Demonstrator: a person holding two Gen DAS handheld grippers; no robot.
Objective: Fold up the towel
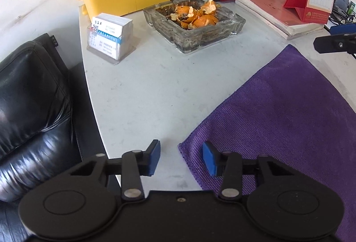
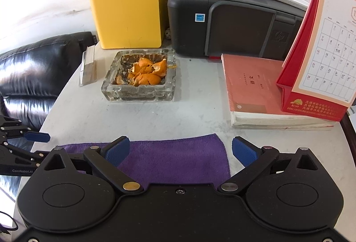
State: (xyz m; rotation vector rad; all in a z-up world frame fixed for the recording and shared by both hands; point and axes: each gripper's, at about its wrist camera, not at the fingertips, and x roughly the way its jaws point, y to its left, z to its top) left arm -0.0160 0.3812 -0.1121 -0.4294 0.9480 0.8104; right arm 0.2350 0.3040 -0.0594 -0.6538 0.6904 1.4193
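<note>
The white table (image 2: 155, 117) holds a flat purple towel (image 2: 169, 157) near its front edge. It looks soft, light and floppy, so grab its 2 near corners. The right gripper (image 2: 180, 151) gapes wide; the left gripper (image 1: 181, 158) is half closed over a corner, not pinching yet.

In my right wrist view the towel (image 2: 173, 157) lies flat on the counter (image 2: 200, 113) at lower centre, between my fingers (image 2: 116, 151). Behind it, the ashtray (image 2: 139, 76) holds peels (image 2: 148, 72). The book (image 2: 251, 88) lies right, under the calendar (image 2: 320, 57). The printer (image 2: 235, 28) stands behind; the sofa (image 2: 33, 68) is left.
</note>
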